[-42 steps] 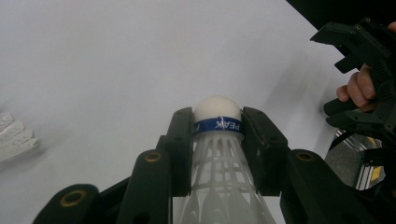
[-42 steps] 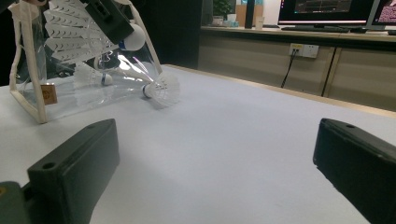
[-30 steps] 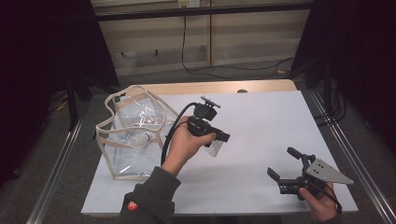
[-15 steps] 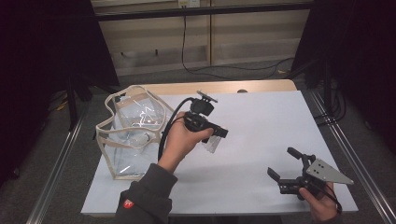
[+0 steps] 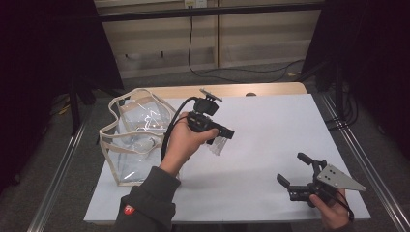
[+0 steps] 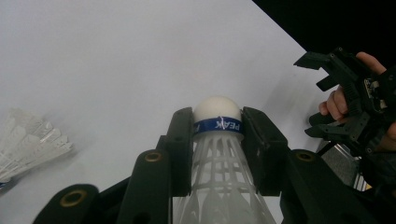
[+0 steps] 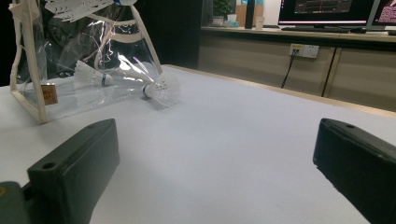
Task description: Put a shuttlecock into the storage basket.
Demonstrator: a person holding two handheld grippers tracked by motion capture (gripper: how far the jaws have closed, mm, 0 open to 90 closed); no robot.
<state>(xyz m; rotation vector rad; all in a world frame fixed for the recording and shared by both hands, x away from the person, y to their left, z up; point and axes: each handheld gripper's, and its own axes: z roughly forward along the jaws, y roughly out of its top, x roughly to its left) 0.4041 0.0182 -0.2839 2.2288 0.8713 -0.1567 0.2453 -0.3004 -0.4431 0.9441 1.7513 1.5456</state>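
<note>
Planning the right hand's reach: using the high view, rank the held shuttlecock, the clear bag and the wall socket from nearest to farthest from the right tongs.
1. Shuttlecock, mid-table, clamped in the left tongs.
2. Clear bag, at the table's left edge.
3. Wall socket, top, beyond the table.

All measured from the right tongs, at lower right.

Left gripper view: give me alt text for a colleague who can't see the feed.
The left tool grips a white feathered shuttlecock with a blue band by its cork end, above the white table. More white shuttlecocks lie at lower left, and the right tool sits open in a hand at right.
</note>
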